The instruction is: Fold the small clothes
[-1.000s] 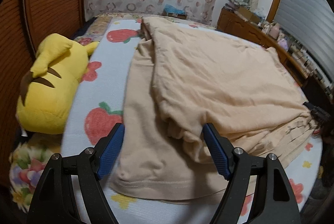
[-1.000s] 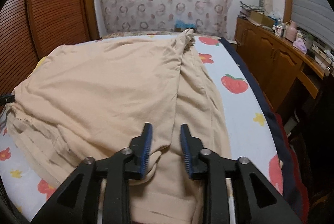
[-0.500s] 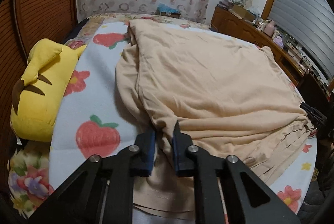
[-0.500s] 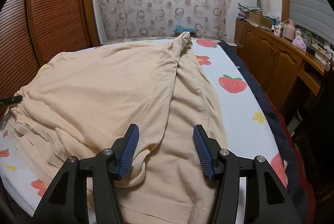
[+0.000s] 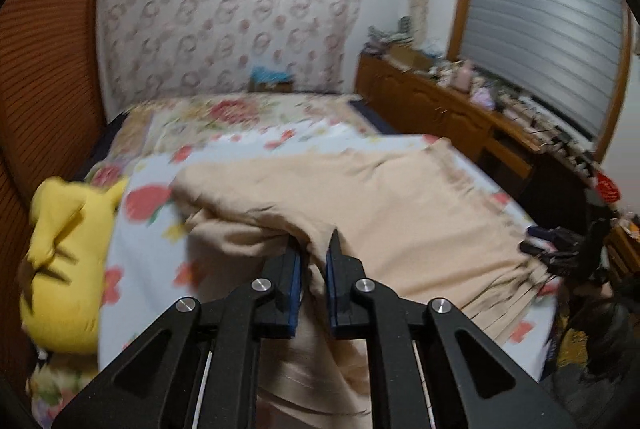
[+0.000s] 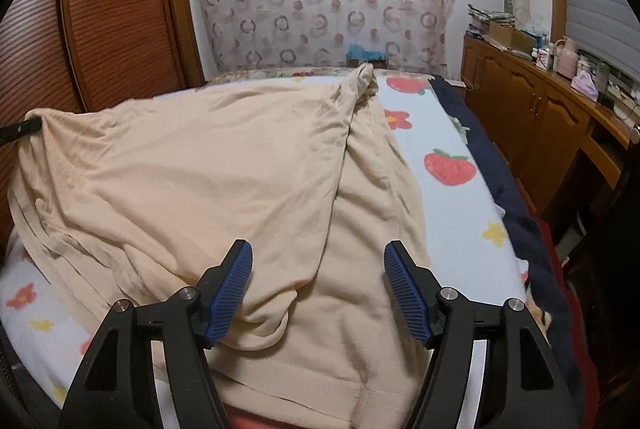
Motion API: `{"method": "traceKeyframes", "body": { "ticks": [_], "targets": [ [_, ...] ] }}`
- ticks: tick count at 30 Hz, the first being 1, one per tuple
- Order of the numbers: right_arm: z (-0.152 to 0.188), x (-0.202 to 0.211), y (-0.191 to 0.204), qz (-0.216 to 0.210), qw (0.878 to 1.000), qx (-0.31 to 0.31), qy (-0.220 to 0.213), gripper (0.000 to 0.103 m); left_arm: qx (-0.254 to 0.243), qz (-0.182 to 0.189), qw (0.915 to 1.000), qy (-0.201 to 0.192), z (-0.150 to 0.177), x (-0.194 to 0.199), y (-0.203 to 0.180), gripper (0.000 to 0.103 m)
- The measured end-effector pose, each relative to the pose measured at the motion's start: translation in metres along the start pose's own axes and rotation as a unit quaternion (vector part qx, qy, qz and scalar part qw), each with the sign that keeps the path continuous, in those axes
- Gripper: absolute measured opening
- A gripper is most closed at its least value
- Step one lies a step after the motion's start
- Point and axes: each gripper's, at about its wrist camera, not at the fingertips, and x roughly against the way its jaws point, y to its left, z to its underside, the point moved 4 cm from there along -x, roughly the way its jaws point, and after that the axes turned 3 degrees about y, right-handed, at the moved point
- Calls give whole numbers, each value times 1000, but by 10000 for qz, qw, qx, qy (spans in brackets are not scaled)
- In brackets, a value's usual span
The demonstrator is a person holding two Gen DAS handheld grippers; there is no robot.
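Observation:
A beige garment (image 5: 392,213) lies spread on the bed, partly folded over itself. My left gripper (image 5: 314,249) is shut on a bunched edge of the garment and holds it lifted above the bed. In the right wrist view the same garment (image 6: 192,173) covers most of the bed, with its hem near the front. My right gripper (image 6: 318,261) is open over the garment's near edge and holds nothing. The right gripper also shows at the far right of the left wrist view (image 5: 552,249).
A yellow plush toy (image 5: 60,265) lies at the left of the bed. The strawberry-print bed sheet (image 6: 452,165) is bare on the right side. A wooden sideboard (image 6: 536,117) with clutter runs along the right wall. A wooden wardrobe (image 6: 100,17) stands at the left.
My left gripper closed on the garment's edge and lifted it up and back. My right gripper opened, let go of the fabric, and now sits wide open.

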Motion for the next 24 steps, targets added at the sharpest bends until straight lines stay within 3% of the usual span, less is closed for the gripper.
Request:
{"method": "traceKeyframes", "body": {
  "ticks": [6, 11, 18, 20, 22, 24],
  "targets": [
    [-12, 13, -7, 79, 9999, -18, -69, 70, -536, 507, 9970, -228, -47, -10, -59, 11],
    [-19, 23, -17, 169, 9996, -33, -244, 70, -960, 1005, 9898, -319, -76, -14, -111, 11],
    [-25, 30, -32, 263, 9989, -118, -383, 70, -1356, 1525, 9785, -293, -88, -6, -177, 12],
    [-24, 29, -33, 251, 9988, -115, -401, 70, -1473, 1536, 9770, -171, -85, -10, -184, 26],
    [-23, 29, -31, 245, 9989, -97, -400, 70, -1563, 1520, 9759, -119, -78, -16, -182, 58],
    [-22, 26, -29, 257, 9989, -66, -392, 70, -1596, 1374, 9775, -102, -72, -19, -177, 76]
  ]
}}
